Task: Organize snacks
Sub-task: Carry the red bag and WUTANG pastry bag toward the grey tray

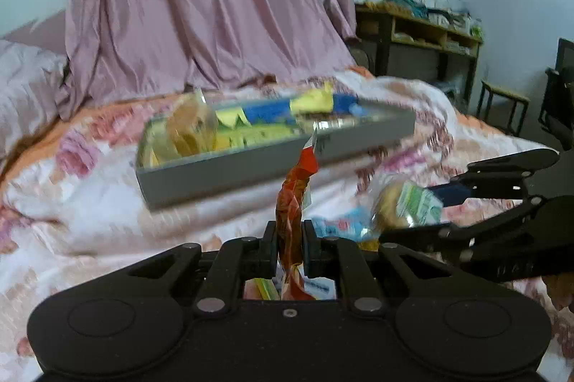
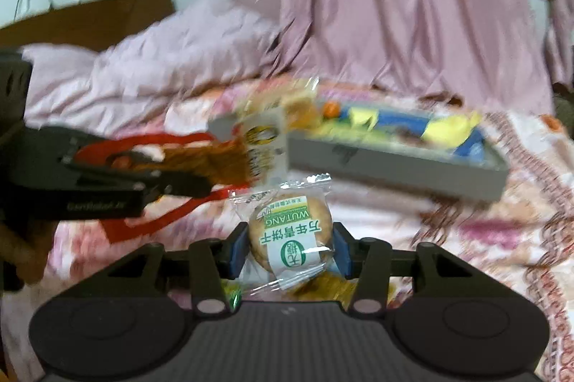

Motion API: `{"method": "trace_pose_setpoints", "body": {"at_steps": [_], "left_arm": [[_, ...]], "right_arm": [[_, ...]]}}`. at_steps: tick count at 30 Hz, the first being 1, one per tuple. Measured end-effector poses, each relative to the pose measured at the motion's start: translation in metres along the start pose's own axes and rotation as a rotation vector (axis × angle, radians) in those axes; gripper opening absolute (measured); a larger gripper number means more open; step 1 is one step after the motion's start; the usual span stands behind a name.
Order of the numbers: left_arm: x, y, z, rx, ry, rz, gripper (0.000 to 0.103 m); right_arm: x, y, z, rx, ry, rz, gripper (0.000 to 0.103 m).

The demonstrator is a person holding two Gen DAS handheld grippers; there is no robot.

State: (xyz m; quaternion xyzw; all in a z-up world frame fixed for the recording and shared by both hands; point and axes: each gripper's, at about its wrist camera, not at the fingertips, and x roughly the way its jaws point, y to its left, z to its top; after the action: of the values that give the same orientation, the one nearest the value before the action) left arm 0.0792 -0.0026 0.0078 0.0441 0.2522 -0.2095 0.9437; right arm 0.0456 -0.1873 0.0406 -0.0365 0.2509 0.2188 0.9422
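While both views are smeared by motion blur, the main things read clearly enough. A grey tray (image 1: 251,166) lies on a bed covered by a floral quilt (image 1: 89,202), and it serves as the landmark. It holds several wrapped snacks: yellow packets (image 1: 312,100), a blue packet (image 1: 269,111) and a clear-wrapped golden snack (image 1: 190,131) at its left end as the left wrist camera sees it.

On the near side of the tray, the left gripper (image 1: 290,238) has its jaws closed on a red snack wrapper (image 1: 294,195), which stands nearly upright between them, its crimped top edge overlapping the tray's near wall in that view. In the right wrist view the same wrapper (image 2: 201,159) appears at the tray's left corner, held out by the left gripper (image 2: 172,181).

Also on the near side of the tray, and apart from it, the right gripper (image 2: 290,245) has its blue-padded jaws clamped on a round biscuit in a clear packet with a green and white label (image 2: 290,231). The left wrist camera shows that biscuit packet (image 1: 405,206) to the right of the red wrapper. Behind the tray hangs a pink curtain (image 1: 201,5).
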Motion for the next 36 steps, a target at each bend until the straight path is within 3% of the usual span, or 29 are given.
{"method": "trace_pose_setpoints", "body": {"at_steps": [8,28,36], "left_arm": [[-0.013,-0.002,0.024,-0.051,-0.11,0.049,0.013],[-0.031,-0.009,0.041,-0.08,-0.207,0.075,0.013],[-0.04,-0.003,0.064,-0.12,-0.332,0.082,0.014]], "right_arm": [[-0.032,-0.007,0.03,0.028,-0.175,-0.057,0.053],[-0.049,-0.007,0.036,0.041,-0.263,-0.087,0.053],[-0.053,-0.022,0.054,0.056,-0.358,-0.15,0.053]]}}
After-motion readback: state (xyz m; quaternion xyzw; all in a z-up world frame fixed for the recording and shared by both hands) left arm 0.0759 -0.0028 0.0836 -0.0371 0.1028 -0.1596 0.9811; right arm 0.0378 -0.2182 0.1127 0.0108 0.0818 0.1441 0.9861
